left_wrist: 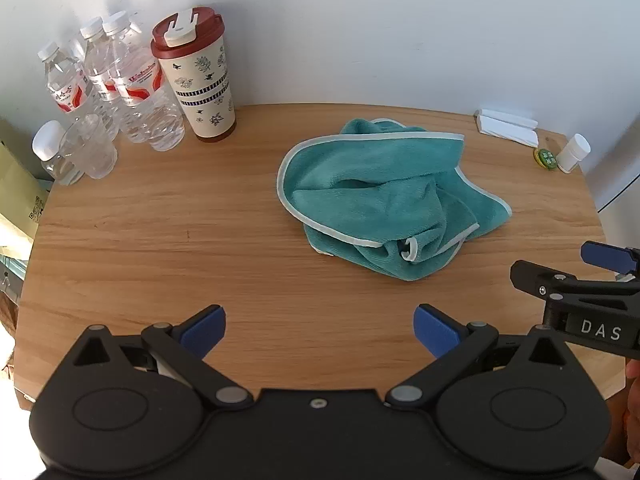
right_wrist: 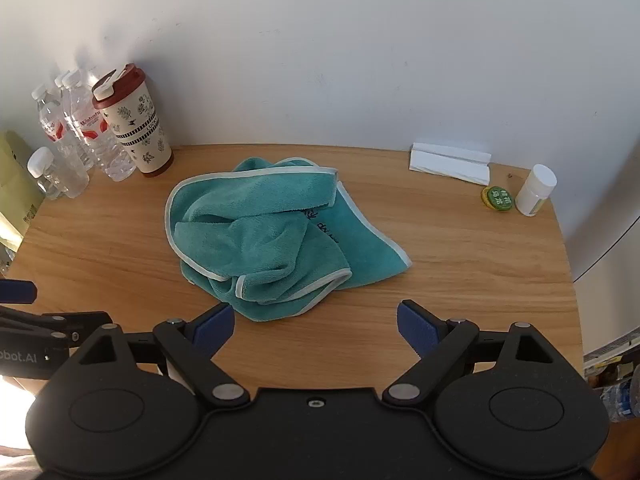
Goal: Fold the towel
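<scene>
A teal towel (left_wrist: pixel 384 196) with a pale border lies crumpled in a heap on the wooden table (left_wrist: pixel 160 240), towards the back right in the left wrist view. In the right wrist view the towel (right_wrist: pixel 272 232) sits mid-table, dark lettering showing on one flap. My left gripper (left_wrist: pixel 319 330) is open, short of the towel, with bare table between its blue pads. My right gripper (right_wrist: pixel 314 326) is open too, its left pad close to the towel's near edge. The right gripper's fingers (left_wrist: pixel 560 276) also show at the right edge of the left wrist view.
Several water bottles (left_wrist: pixel 120 80) and a red-lidded patterned tumbler (left_wrist: pixel 200 80) stand at the back left by the wall. Folded white paper (right_wrist: pixel 450 162), a green round cap (right_wrist: pixel 497 198) and a small white bottle (right_wrist: pixel 535 190) sit back right. A yellow-green bag (left_wrist: pixel 16 196) is at the left edge.
</scene>
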Tool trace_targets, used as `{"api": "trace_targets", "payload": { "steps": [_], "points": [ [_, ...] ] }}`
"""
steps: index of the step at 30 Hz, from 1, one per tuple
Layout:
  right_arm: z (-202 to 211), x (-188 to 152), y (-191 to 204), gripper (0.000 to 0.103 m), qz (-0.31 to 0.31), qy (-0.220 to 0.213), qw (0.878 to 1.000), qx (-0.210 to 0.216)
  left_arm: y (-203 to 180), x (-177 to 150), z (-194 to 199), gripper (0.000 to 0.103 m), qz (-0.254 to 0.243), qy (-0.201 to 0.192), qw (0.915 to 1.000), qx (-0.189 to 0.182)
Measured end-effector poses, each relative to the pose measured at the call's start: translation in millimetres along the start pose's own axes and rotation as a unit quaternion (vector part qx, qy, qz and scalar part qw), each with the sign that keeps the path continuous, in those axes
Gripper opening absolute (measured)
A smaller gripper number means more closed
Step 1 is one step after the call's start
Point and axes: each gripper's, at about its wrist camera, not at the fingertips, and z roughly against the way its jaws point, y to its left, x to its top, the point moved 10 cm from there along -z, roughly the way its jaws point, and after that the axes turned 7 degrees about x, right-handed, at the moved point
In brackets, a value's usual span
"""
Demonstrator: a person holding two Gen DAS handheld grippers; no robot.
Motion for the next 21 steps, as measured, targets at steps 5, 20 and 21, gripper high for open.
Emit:
{"api": "trace_targets", "payload": {
  "steps": [5,20,21],
  "points": [
    [-3,-1,1,0.092,0.003,0.005,1.000,0.008,2,3,-4,0.102,0.008,0.008,0.9999,-0.007],
    [-17,-6,-7,0.092,0.007,0.024,1.000,0.000,5,8,-22,0.102,0.011,0.040,0.9987,-0.029],
    [-18,-7,-8,0.092,0.009,0.024,1.000,-0.001,5,9,-25,0.102,0.011,0.040,0.9987,-0.028]
  ]
}}
